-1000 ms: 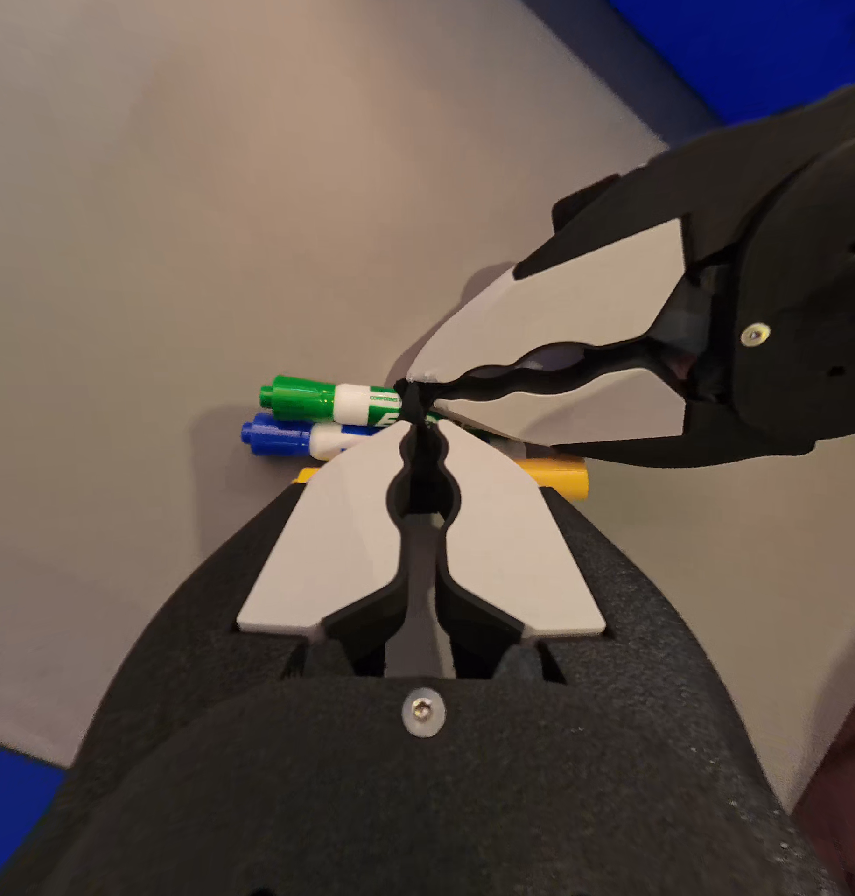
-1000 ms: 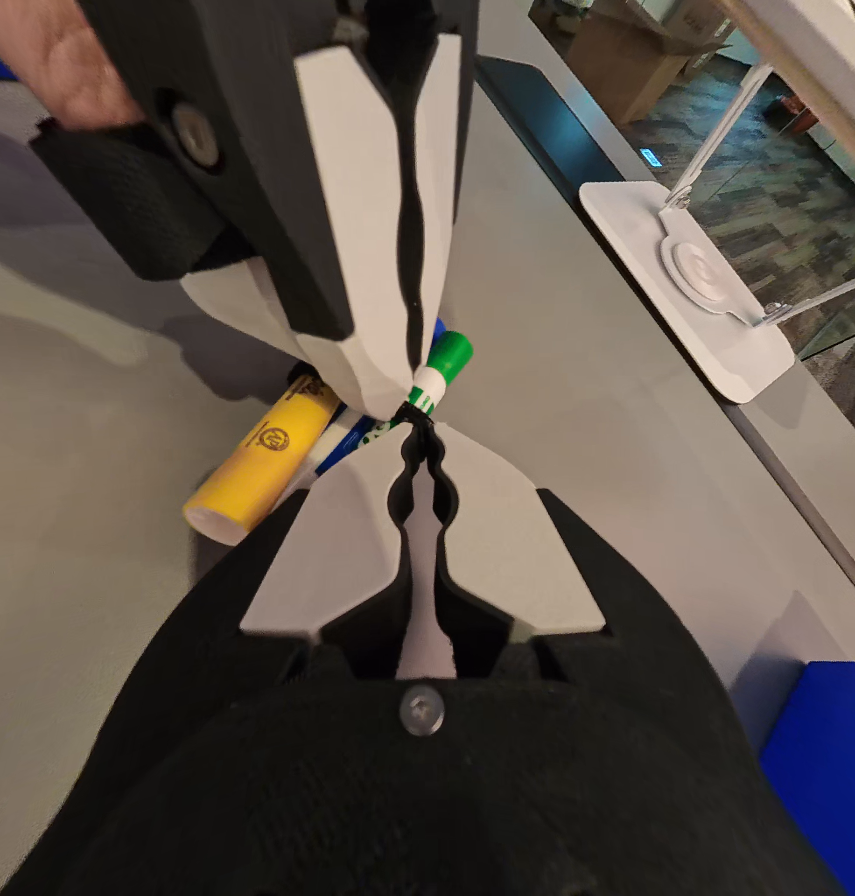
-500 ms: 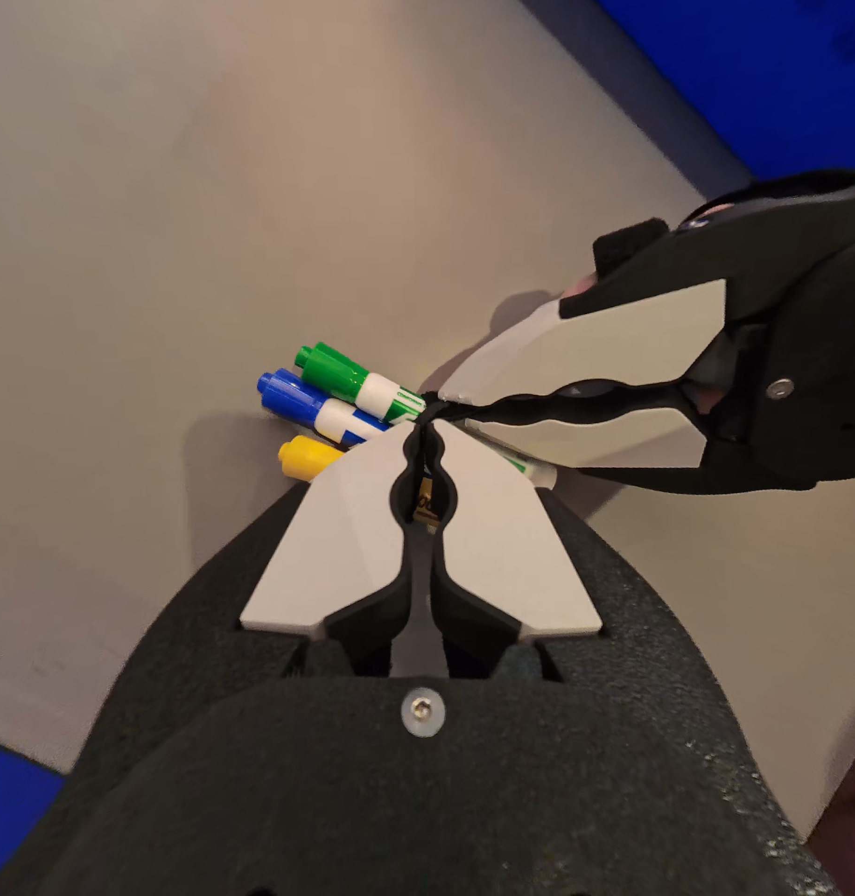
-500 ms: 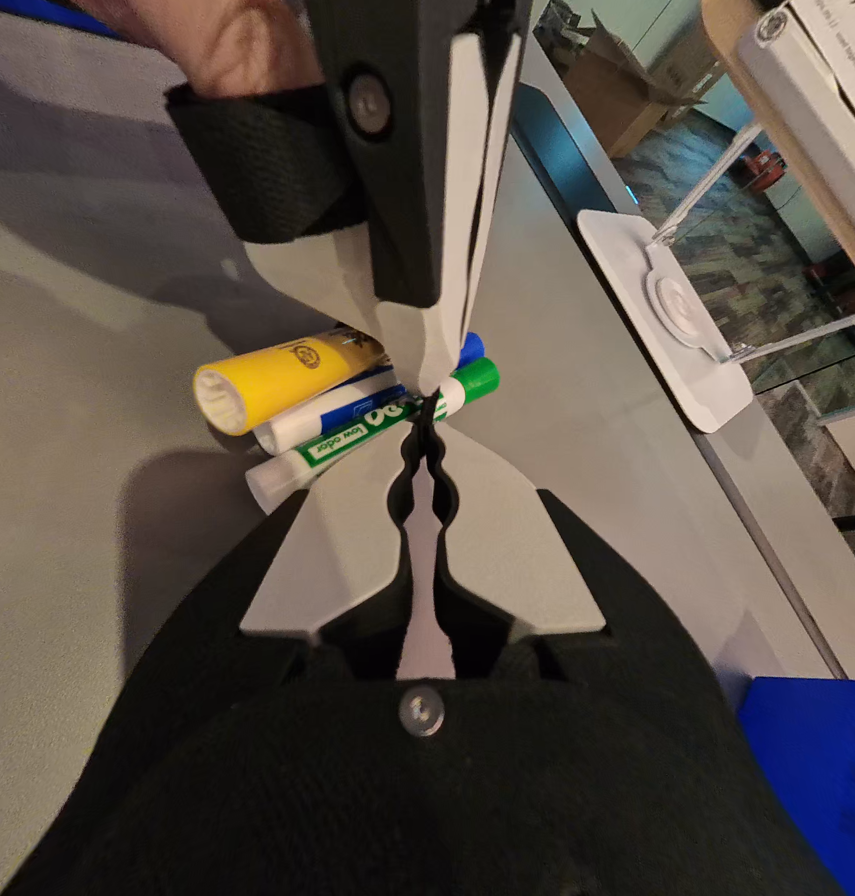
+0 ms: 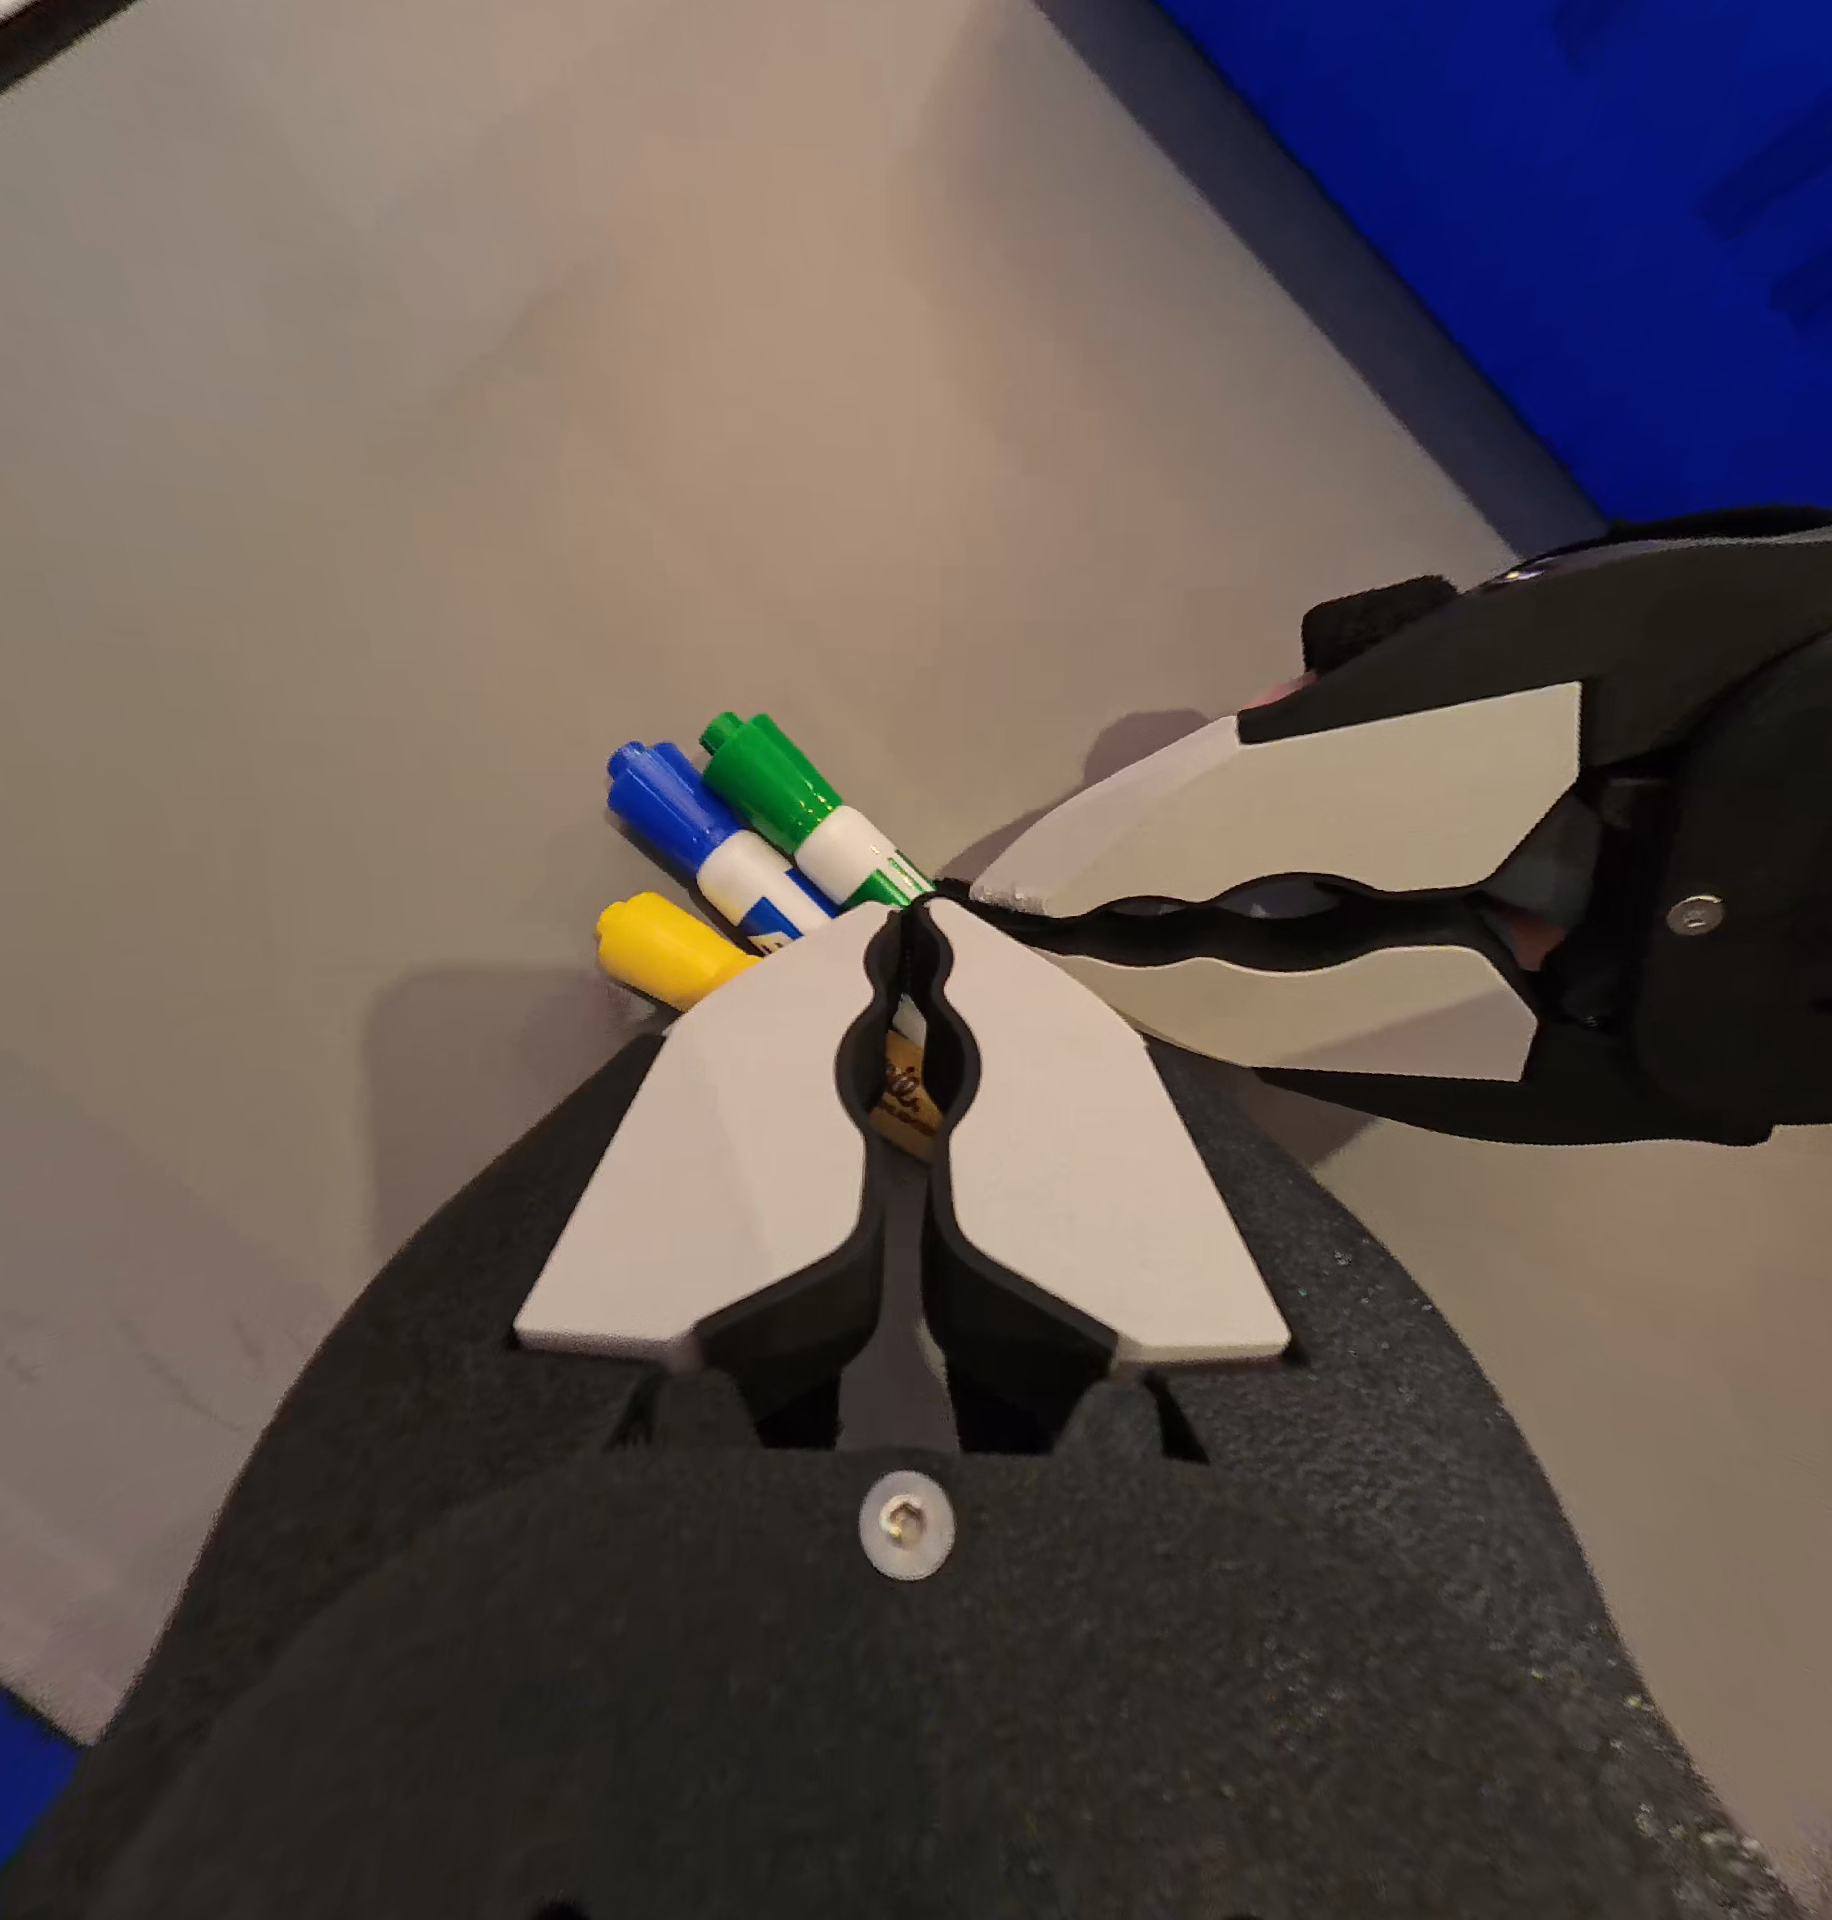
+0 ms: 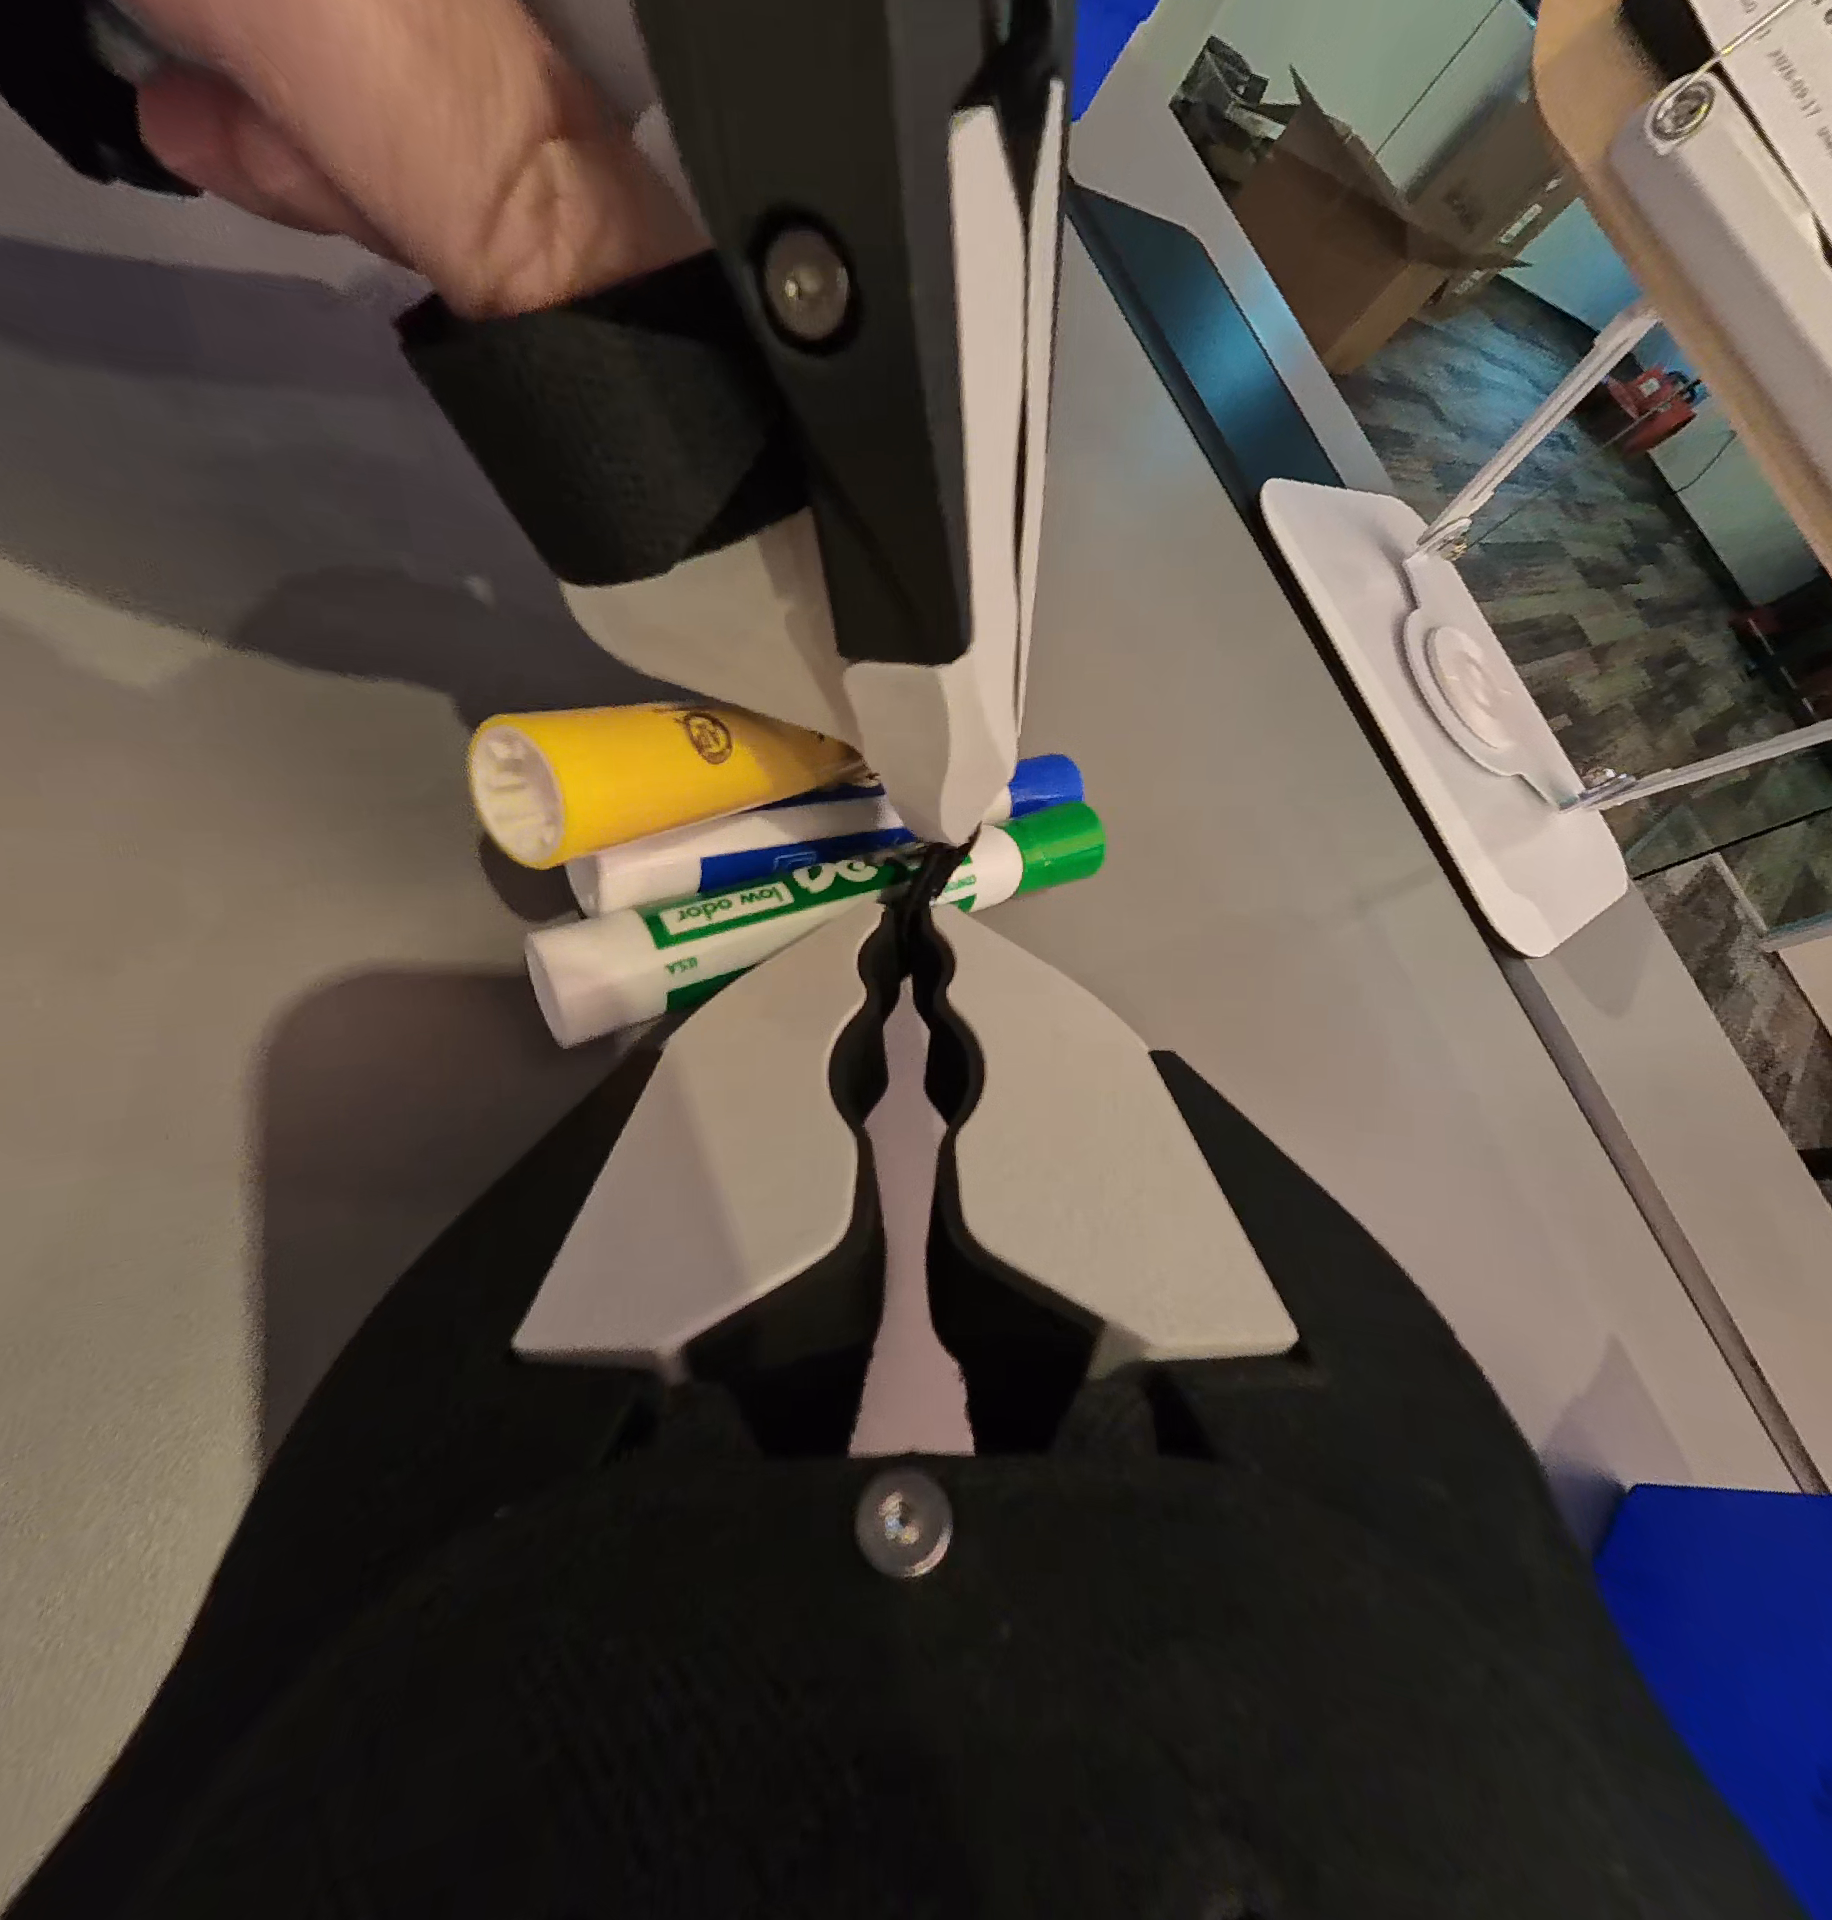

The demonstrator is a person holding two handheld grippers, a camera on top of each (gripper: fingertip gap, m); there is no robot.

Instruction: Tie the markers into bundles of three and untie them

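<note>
Your left gripper [image 5: 907, 920] and right gripper [image 6: 907, 914] meet tip to tip at frame center, both jaws clenched on the black band [image 6: 922, 878] around the bundle. Green marker [image 6: 818, 899], blue marker [image 6: 746, 857] and yellow marker [image 6: 621, 779] lie bunched together on the grey tabletop [image 6: 164, 1039]. Your hand [image 6: 403, 156], upper left of the right wrist view, steers the left gripper down from above.

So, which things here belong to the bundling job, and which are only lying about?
Job:
- green marker
- blue marker
- yellow marker
- black band
- left claw
- right claw

Lying about:
- white stand base
- cardboard boxes behind
</note>
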